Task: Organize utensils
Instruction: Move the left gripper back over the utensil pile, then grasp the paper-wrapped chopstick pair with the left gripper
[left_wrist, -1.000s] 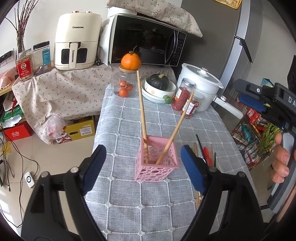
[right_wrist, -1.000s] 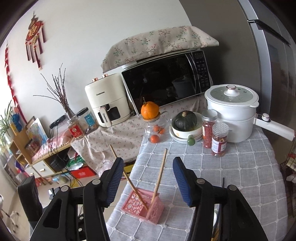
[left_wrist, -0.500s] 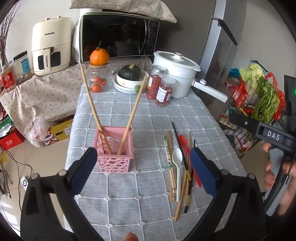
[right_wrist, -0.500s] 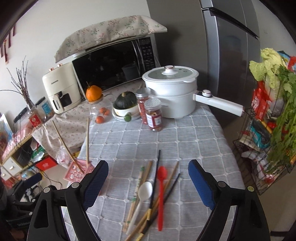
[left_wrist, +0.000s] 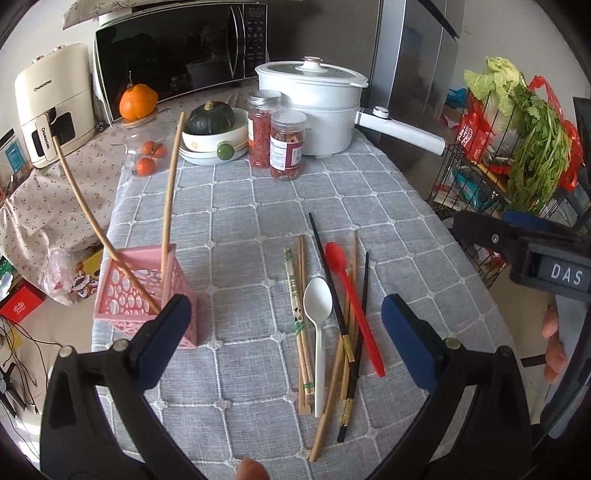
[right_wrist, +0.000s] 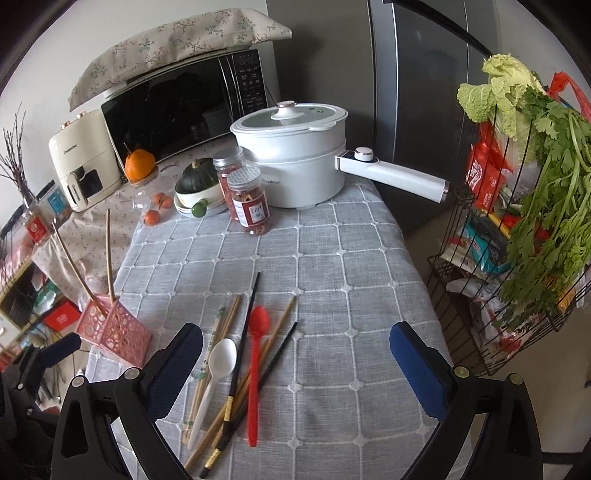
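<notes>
Loose utensils (left_wrist: 325, 325): white plastic spoon, red plastic spoon, wooden and black chopsticks, heaped.
Left gripper (left_wrist: 286, 341): jaws opening, empty.
Right gripper (right_wrist: 295, 373): jaws opening, empty.

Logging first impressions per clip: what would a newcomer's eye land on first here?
Probably the loose utensils on the grey tablecloth: a red spoon, a white spoon and scattered chopsticks. Left of them, a pink basket at the table edge holds two chopsticks. Behind stands a white pot.
</notes>
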